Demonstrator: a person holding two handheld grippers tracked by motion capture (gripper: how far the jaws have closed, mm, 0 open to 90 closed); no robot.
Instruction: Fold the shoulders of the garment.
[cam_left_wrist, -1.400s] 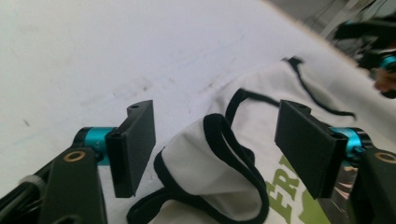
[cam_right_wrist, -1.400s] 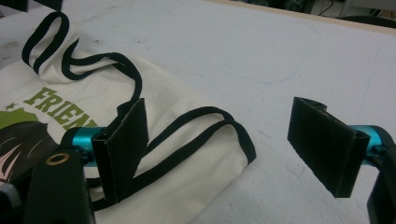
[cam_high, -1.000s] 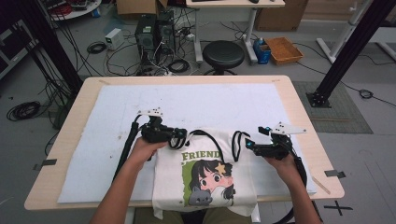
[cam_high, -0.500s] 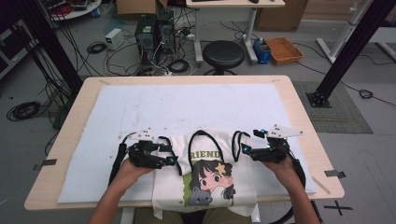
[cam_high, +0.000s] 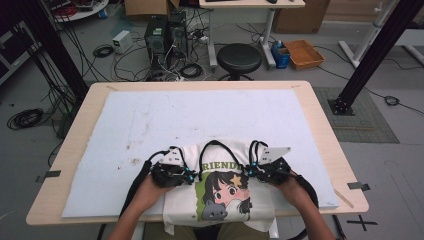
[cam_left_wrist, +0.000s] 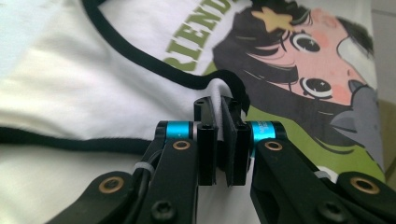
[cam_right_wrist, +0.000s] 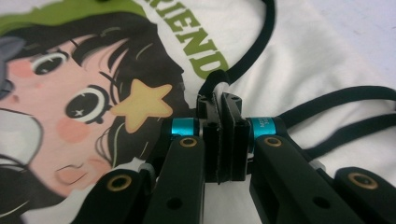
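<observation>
Clamping the shirt (cam_high: 220, 197) with both tongs: my left tongs (cam_high: 191, 176) sit lower centre-left of the high view, my right tongs (cam_high: 249, 171) lower centre-right, shirt spread between them. One white shirt, black trim, cartoon girl print with green lettering, lying at the lower middle of the frame on the white mat (cam_high: 150, 125), its hem hanging over the near edge of the bench (cam_high: 325, 130).

Left gripper view: jaws together at frame centre, pinched on a fold of white cloth and black trim; the printed face fills the upper right, plain white cloth the left. Right gripper view: jaws together at centre, pinched on a bit of black trim and white cloth just right of the yellow star; the face sits on the left of the frame, black trim loops on the right.

Counts: one shirt, two tongs, two hands (left hand (cam_high: 150, 187), right hand (cam_high: 292, 186)), one mat, one bench. Beyond the bench, upper middle of the high view: one black stool (cam_high: 239, 57). Upper right: one orange tray (cam_high: 303, 53) on the floor.
</observation>
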